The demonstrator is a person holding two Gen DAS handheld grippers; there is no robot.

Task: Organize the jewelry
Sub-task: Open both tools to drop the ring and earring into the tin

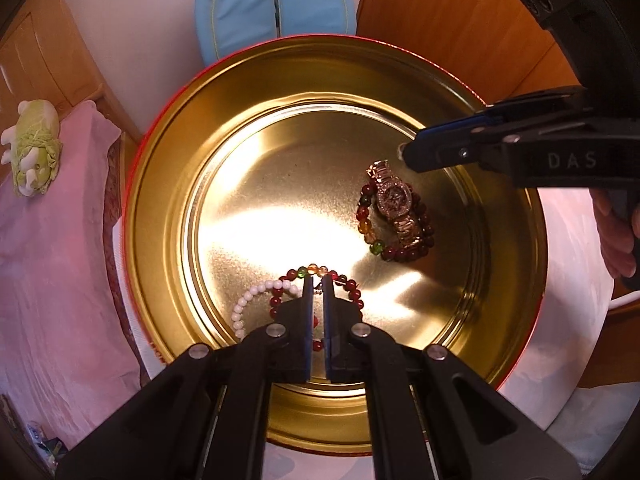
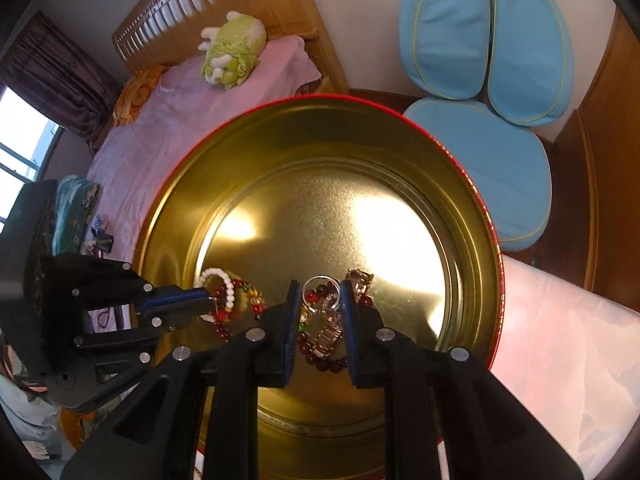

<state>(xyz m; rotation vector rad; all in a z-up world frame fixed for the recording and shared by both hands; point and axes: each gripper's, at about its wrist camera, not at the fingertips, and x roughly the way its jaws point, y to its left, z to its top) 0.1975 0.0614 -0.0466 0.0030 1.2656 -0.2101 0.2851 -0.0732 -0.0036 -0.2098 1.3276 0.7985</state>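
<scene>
A round gold tin with a red outside holds the jewelry. My left gripper hangs over its near side, jaws almost shut on something small and silvery that I cannot make out. Under it lie a red bead bracelet and a white bead bracelet. A gold watch lies on a second red bead bracelet at the right. My right gripper holds a silver ring between its pads, above the watch. The right gripper also shows in the left wrist view.
The tin sits on a bed with a pink sheet. A cabbage-shaped plush lies at the headboard. Blue cushions and wooden furniture stand beyond the tin.
</scene>
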